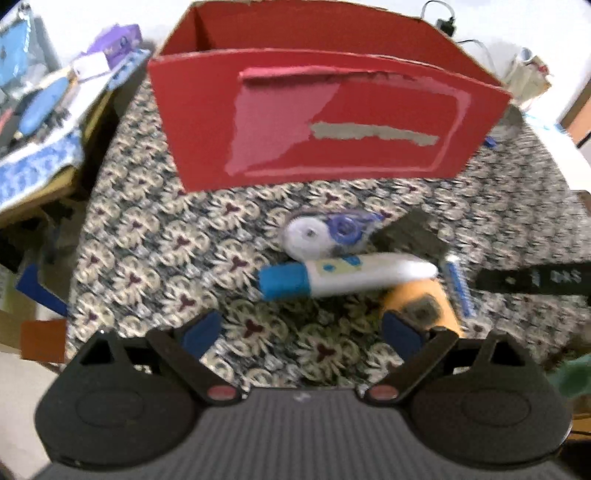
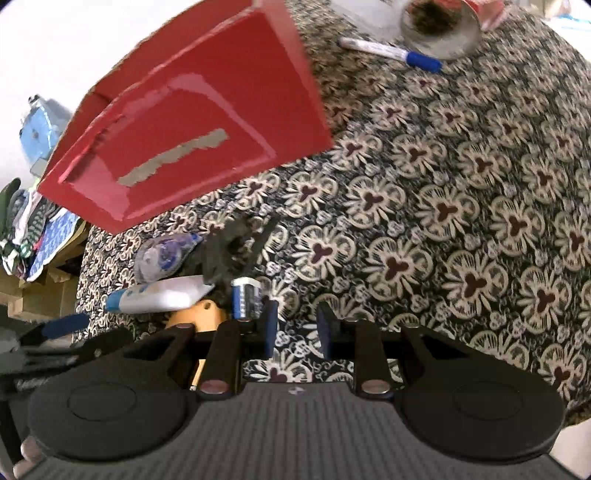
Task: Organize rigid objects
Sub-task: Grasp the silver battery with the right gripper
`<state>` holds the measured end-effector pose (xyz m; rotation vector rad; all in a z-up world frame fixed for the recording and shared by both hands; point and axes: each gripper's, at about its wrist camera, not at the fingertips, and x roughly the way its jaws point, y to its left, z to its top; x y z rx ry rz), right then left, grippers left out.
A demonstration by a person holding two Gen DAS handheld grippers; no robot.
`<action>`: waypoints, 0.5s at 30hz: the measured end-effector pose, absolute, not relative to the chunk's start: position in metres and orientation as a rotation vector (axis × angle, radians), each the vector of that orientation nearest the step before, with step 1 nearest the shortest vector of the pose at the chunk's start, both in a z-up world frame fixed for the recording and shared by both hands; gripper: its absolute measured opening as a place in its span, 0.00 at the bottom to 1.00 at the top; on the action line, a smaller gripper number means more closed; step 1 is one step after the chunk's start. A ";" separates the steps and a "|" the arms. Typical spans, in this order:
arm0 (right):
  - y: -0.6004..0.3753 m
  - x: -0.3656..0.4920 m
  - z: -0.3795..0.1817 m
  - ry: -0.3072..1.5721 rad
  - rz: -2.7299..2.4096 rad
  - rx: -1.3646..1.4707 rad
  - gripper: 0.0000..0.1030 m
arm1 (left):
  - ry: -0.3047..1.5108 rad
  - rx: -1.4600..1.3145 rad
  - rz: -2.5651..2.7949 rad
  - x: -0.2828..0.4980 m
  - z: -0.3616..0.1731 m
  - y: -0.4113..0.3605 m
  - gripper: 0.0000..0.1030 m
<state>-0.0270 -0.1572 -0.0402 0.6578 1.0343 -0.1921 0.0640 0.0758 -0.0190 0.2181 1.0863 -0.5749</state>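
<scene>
Left wrist view is showing the left gripper hanging with its jaws spread wide above the patterned tablecloth, nothing between them. Just beyond its fingers a small heap is lying: an orange piece nearest, a white tube with a blue cap resting across it, a battery at the right, and a correction tape roller further off. Behind the heap the red box is standing open-topped. In the right wrist view the right gripper is hovering over bare cloth with its fingers drawn near together, a narrow gap showing and nothing pinched. The heap is sitting to its left, and a blue-capped marker is lying far off beside a tipped-over tin.
</scene>
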 end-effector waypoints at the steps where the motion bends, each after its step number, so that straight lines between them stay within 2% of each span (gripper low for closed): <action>1: -0.156 -0.026 -0.039 1.033 -0.188 0.657 0.07 | 1.089 0.199 -0.596 0.063 -0.018 0.077 0.92; 11: -0.138 -0.008 -0.032 1.011 -0.120 0.542 0.07 | 1.005 0.184 -0.779 0.041 0.001 0.060 0.91; 15: -0.141 -0.012 -0.026 0.999 -0.076 0.542 0.07 | 1.000 0.169 -0.781 0.046 0.002 0.059 0.81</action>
